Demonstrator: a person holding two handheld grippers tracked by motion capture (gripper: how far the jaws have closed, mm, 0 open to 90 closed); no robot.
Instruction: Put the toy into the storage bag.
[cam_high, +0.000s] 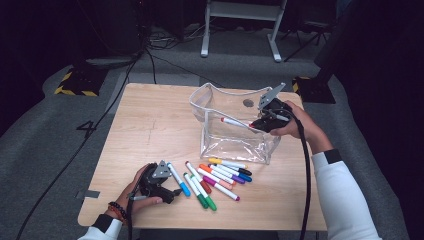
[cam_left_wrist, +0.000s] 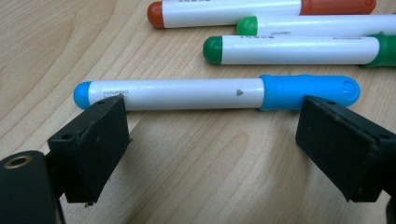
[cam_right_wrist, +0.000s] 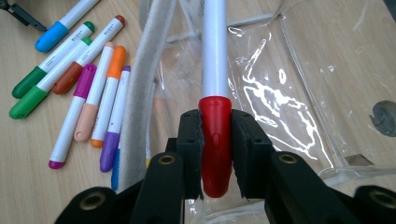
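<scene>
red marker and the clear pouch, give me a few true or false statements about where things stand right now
1. The right gripper is shut on the red marker. True: its pads press on the red cap from both sides.
2. The left gripper holds the blue marker. False: its jaws stand wide open, and the marker lies on the table just past them.
3. The red marker points into the open top of the clear pouch. True.
4. The clear pouch lies flat and zipped shut. False: it stands upright with its top open.
5. All the markers are already in the pouch. False: a row of markers lies on the table in front of it.
</scene>
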